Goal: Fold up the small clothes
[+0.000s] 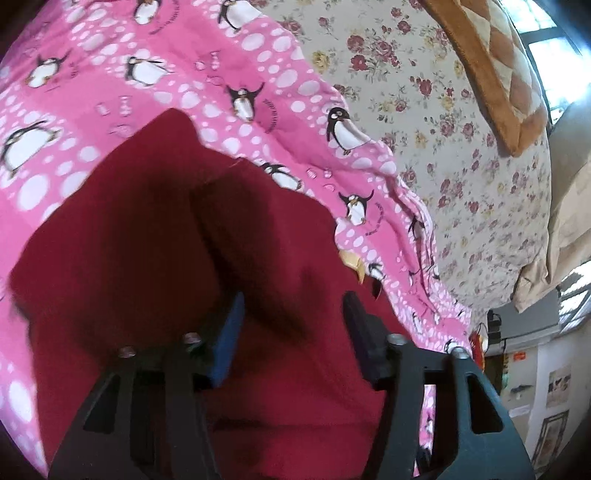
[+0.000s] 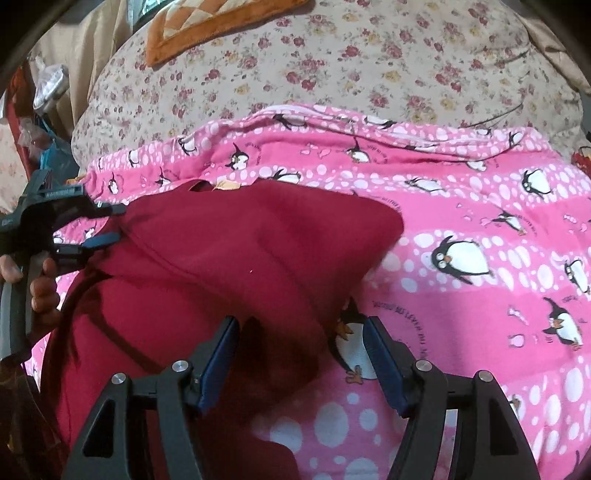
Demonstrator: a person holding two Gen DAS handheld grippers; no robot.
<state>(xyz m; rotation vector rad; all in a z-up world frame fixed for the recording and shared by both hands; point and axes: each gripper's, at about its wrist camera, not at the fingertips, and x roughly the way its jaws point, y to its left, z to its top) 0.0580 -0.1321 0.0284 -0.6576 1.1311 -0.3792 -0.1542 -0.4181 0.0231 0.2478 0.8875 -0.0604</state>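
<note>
- Red garment (image 2: 229, 251) lies folded on the pink penguin blanket (image 2: 480, 295)
- left hand-held gripper (image 1: 293, 325) gapes wide, gripping nothing
- right hand-held gripper (image 2: 301, 347) likewise agape, empty

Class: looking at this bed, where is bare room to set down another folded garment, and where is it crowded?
Free: pink penguin-print blanket right of the dark red garment; floral bedsheet between blanket and orange-bordered cushion. Crowded: around the garment, where both grippers work.

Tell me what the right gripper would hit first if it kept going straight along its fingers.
Probably the edge of the red garment, just ahead of the open right gripper; the pink penguin blanket lies close beside it.
</note>
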